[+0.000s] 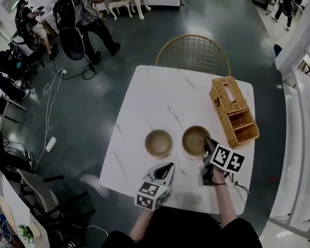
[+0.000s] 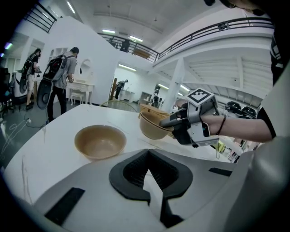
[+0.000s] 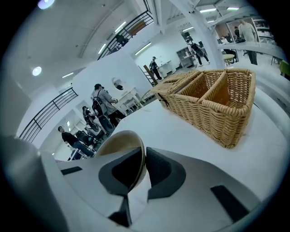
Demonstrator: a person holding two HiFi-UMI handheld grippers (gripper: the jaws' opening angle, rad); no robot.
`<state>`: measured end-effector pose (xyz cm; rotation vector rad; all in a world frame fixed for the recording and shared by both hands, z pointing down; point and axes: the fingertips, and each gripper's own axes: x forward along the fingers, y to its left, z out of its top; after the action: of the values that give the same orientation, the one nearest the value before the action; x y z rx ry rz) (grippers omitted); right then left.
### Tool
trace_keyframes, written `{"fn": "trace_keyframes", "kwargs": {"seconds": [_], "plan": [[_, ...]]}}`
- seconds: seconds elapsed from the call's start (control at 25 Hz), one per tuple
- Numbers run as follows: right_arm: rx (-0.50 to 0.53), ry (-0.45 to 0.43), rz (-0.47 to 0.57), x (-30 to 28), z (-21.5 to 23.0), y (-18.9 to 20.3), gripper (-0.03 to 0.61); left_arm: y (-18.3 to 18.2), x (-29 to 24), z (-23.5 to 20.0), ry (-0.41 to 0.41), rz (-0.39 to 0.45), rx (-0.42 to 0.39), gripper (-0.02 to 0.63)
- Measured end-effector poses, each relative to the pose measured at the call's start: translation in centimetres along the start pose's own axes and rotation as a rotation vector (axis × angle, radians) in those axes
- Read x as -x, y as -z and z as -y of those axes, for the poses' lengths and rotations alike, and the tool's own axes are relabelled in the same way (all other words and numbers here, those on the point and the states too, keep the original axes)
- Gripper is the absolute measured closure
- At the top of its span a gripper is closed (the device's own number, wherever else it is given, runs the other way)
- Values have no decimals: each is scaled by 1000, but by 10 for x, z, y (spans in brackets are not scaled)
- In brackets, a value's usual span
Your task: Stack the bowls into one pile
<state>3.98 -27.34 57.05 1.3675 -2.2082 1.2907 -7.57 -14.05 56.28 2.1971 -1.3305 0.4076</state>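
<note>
Bowl (image 1: 195, 140) rim is clamped between the right gripper (image 1: 207, 145) fingers, tilted and raised off the table (image 1: 152, 94). Second bowl (image 1: 158, 143) sits just ahead of the left gripper (image 1: 165, 170) fingers, which are slightly apart and empty. Wicker basket (image 1: 232, 110) lies beyond the right fingers.

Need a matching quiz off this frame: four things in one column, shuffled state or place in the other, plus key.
Things:
1. left bowl
2. right bowl
3. wicker basket
4. left gripper

States or places:
A. nothing between its fingers
B. upright on the table, nothing touching it
C. tilted, rim clamped in the right gripper
D. near the table's far right corner

Pairs: 1-B, 2-C, 3-D, 4-A
</note>
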Motion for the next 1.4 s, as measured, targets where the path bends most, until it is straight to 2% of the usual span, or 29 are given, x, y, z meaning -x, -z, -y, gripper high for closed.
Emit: {"fn": "trace_keyframes", "kwargs": {"seconds": [0.6,1.0,1.4], "plan": [[-52,-141,14,-9,-49,4,543,1,23,-16,-62,34,21,600],[-6,-203,-21,-24,-84,15,543,7,38,-30,-108,49,45,600],[72,-214,-82,-41,-107,28,543,10,49,-38,-136,53,64,600]]}}
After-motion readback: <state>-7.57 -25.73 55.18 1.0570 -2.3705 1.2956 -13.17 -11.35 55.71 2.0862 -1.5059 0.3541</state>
